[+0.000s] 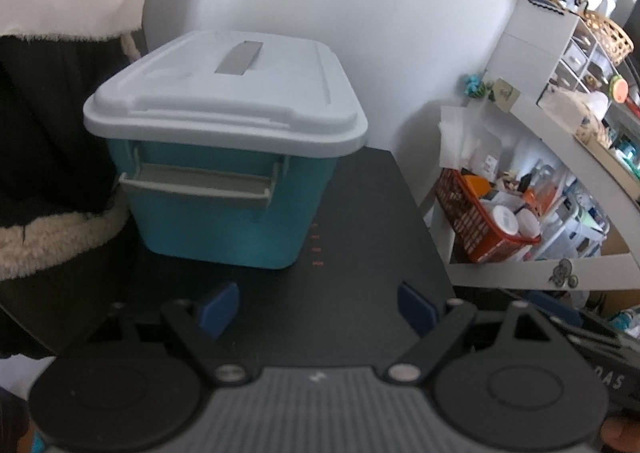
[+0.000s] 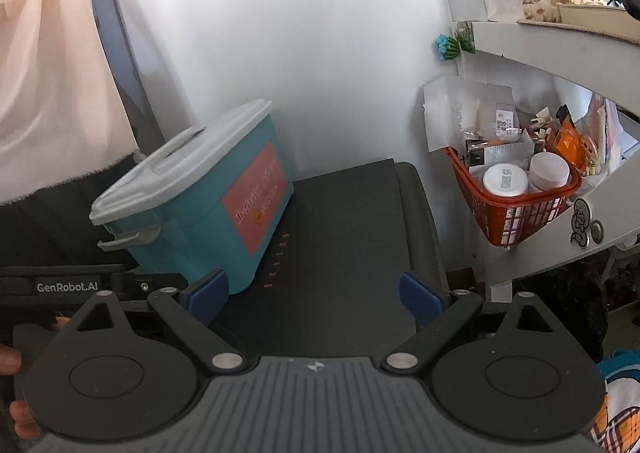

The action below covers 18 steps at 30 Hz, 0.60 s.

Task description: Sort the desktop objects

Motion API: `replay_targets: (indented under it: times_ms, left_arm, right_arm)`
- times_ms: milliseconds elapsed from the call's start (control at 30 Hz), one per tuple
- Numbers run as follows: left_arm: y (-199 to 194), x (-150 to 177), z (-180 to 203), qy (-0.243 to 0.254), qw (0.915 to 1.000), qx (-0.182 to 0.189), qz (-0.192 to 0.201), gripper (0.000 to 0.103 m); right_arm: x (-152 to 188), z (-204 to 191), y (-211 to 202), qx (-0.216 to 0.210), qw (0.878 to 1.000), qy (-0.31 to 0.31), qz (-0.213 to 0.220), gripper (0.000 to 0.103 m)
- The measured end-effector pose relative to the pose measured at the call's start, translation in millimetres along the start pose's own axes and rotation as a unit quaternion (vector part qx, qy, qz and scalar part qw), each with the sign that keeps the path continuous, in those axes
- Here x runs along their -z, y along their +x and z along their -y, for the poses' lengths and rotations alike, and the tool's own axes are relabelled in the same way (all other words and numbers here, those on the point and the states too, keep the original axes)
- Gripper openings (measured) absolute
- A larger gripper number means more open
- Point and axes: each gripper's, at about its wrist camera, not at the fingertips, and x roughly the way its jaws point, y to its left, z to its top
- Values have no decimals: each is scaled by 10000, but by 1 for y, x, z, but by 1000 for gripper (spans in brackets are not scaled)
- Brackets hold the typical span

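While both claws stand with jaws wide apart and nothing between them, the left gripper [image 1: 318, 311] and right gripper [image 2: 316, 301] hover over the near end of a dark desk [image 1: 360, 221], short of the one teal storage box [image 1: 224, 189] at far left. Its pale grey lid [image 1: 224, 93] is seated and the front latch [image 1: 196, 183] appears folded down, so a lift by the lid alone could likely pop it loose or tip the box; a claw closing on the smooth wall may slip. To the right, off the desk, one red basket [image 2: 516, 205] on a white shelf unit [image 2: 560, 49] holds two white-capped jars [image 2: 505, 181] among papers. No loose item shows on the desk.
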Motion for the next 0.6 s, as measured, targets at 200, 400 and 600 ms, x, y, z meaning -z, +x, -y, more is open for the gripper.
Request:
replay_targets:
  times_ms: [200, 400, 600]
  left_arm:
    - [0, 3, 3, 98, 9999, -105, -25, 91]
    - [2, 4, 5, 134, 9998, -117, -77, 91]
    - [4, 5, 5, 153, 9998, -121, -100, 91]
  right_arm:
    - [4, -2, 4, -31, 9999, -102, -84, 96]
    - [5, -3, 5, -79, 9997, -150, -151, 97]
    - [7, -3, 8, -89, 9996, -171, -209, 97]
